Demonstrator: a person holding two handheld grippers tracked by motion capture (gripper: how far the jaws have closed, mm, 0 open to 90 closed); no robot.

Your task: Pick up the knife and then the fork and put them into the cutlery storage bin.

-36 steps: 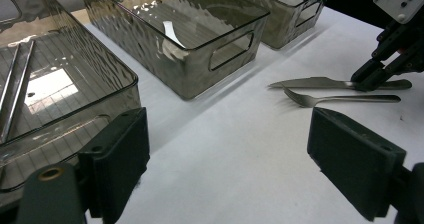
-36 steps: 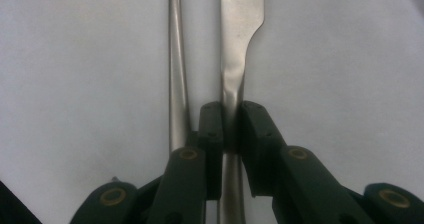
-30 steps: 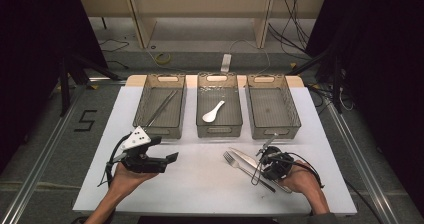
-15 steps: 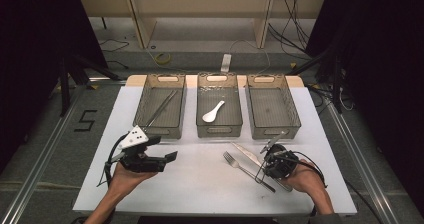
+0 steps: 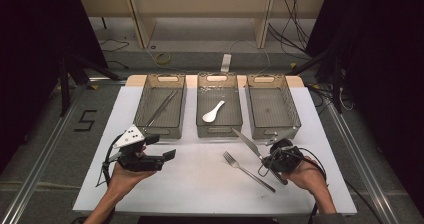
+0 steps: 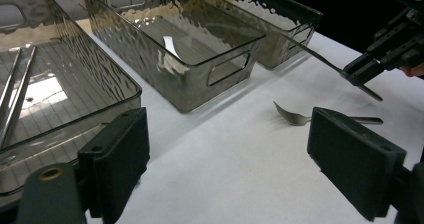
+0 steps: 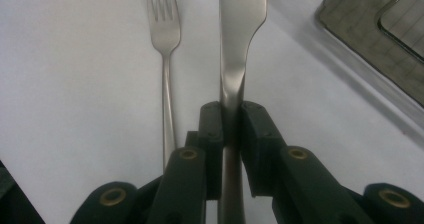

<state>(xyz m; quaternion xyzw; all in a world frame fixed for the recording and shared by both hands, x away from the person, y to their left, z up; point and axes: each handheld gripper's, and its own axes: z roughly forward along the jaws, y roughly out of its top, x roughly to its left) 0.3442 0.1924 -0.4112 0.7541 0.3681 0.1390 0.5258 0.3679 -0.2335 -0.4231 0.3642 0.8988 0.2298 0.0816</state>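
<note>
Two jaws of the right gripper (image 5: 268,160) were pressed onto the handle of a table knife (image 5: 248,144), as the right gripper view showed: the knife (image 7: 235,49) ran straight out from between the black pads, blade ahead of them. In the high view the knife sat at the near right of the white table (image 5: 200,184), its long axis slanting from the right hand (image 5: 305,176) up and to the left, tip aimed toward the gap between the middle bin (image 5: 219,129) and the right bin (image 5: 290,119). From the left gripper view its blade looked raised clear of the tabletop, reaching toward the right bin's near wall. A fork (image 5: 248,171) lay flat on the table just beside it, roughly parallel, tines away from the person. The left gripper (image 5: 165,149), held in the left hand (image 5: 125,176) near the left bin (image 5: 160,129), had its jaws spread wide with nothing between them. A white spoon (image 5: 213,111) lay in the middle bin and long metal tongs (image 5: 161,107) in the left bin
</note>
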